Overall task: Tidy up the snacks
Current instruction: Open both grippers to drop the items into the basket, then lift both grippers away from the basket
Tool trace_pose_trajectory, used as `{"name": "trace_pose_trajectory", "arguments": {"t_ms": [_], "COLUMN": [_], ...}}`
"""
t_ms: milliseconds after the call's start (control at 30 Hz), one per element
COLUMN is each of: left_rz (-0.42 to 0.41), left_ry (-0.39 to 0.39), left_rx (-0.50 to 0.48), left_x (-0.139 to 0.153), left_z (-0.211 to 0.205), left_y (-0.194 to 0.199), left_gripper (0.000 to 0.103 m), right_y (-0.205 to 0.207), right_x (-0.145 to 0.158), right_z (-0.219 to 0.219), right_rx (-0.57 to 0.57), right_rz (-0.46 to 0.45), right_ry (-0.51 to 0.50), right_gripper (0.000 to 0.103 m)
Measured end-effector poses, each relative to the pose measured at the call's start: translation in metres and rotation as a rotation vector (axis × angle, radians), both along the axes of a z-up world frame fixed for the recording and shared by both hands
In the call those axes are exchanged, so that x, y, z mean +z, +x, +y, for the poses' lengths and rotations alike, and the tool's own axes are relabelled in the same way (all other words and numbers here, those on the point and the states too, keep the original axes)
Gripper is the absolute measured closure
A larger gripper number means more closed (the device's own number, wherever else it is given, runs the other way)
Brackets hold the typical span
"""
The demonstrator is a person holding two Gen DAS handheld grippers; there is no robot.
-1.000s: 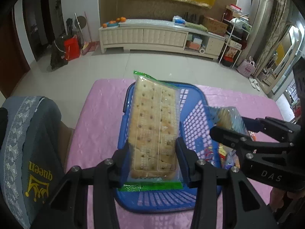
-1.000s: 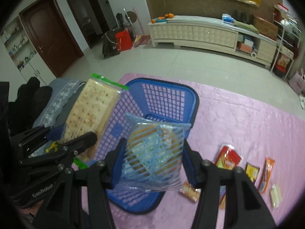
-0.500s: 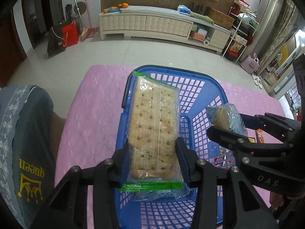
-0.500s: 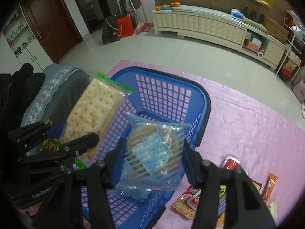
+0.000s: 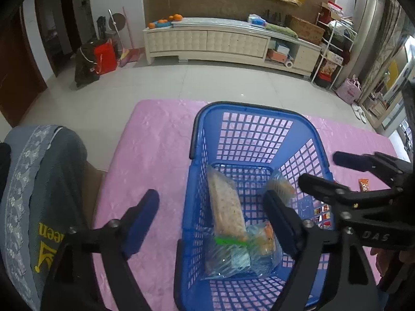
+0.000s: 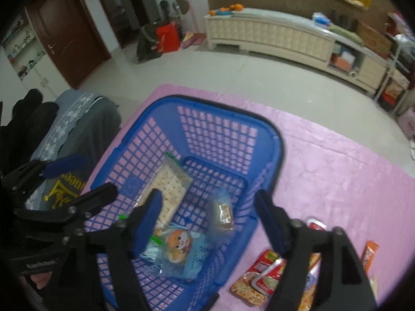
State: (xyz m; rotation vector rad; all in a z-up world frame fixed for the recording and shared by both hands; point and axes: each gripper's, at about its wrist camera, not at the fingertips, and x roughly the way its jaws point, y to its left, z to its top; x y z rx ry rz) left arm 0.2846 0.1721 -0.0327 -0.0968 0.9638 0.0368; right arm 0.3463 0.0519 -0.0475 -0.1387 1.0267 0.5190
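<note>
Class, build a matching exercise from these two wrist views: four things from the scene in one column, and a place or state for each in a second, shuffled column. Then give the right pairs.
Things
1. cracker pack
2. blue basket
3. red snack packet
4. left gripper

Places or states
A. lying on the pink cloth, outside the basket
B. jaws wide apart, holding nothing
C. lying inside the basket
D. standing on the pink cloth, holding snacks

Pairs: 1-C, 2-D, 3-A, 4-B
</note>
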Motion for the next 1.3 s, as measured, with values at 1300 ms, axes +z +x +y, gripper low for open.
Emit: {"name": "trace_pose_trajectory", "arguments": {"t_ms": [1300], "left_rz": [-0.18], "left_ry": [0.027], "left_rx": [-0.244], "left_x": [0.09], "left_z": [-0.205], "left_y": [-0.104], "left_gripper": [0.018], "right_y": [-0.163], "right_x": [0.115], "right_z": [-0.229], "right_rx": [-0.343], "right_rz": [-0.233], "right_ry": [-0.023], "right_gripper": [0.014]}}
